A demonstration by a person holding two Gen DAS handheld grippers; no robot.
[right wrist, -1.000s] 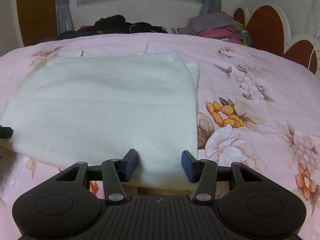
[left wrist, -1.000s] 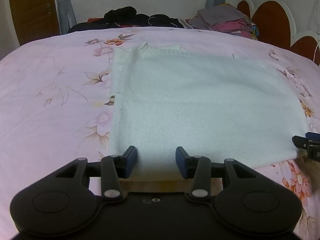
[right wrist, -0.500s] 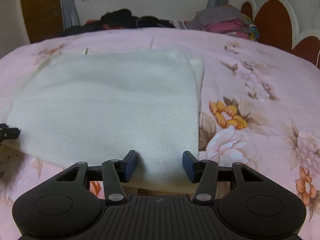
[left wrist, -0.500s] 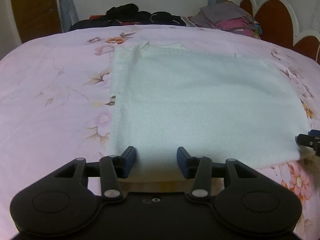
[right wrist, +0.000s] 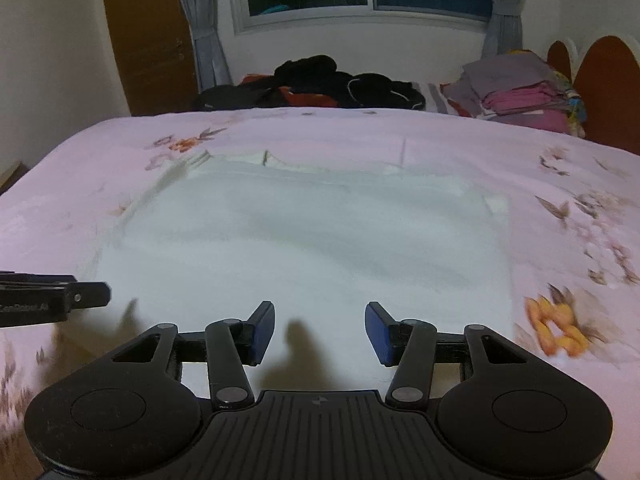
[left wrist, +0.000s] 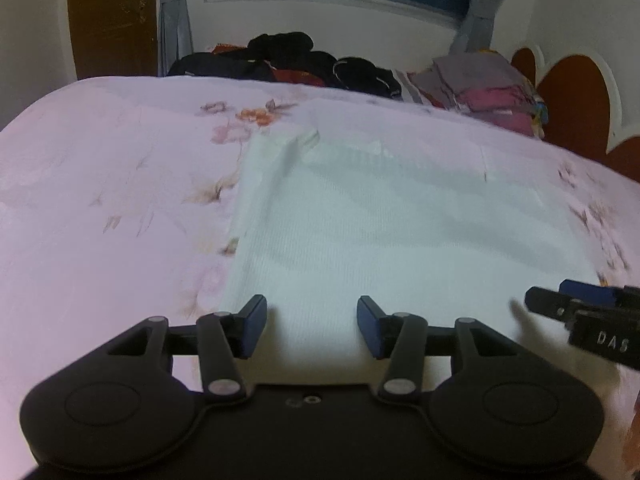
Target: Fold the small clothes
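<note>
A white knitted garment (left wrist: 400, 240) lies folded flat on the pink floral bedsheet (left wrist: 100, 200). My left gripper (left wrist: 310, 312) hovers over its near left corner. The jaws are opening, with only cloth below them and nothing pinched. My right gripper (right wrist: 320, 316) stands open above the near edge of the garment (right wrist: 320, 240), right of centre, with nothing between its pads. Each gripper shows at the edge of the other's view: the right gripper (left wrist: 580, 308) at the right, the left gripper (right wrist: 60, 296) at the left.
A heap of dark clothes (right wrist: 320, 80) lies at the far side of the bed under the window. A stack of folded clothes (right wrist: 520, 92) sits at the far right beside the brown headboard (right wrist: 608, 80). Bare sheet (right wrist: 580, 220) flanks the garment.
Both grippers have lifted and drawn back from the garment's near edge. The right one has slid left toward the middle. The left jaws stand slightly wider.
</note>
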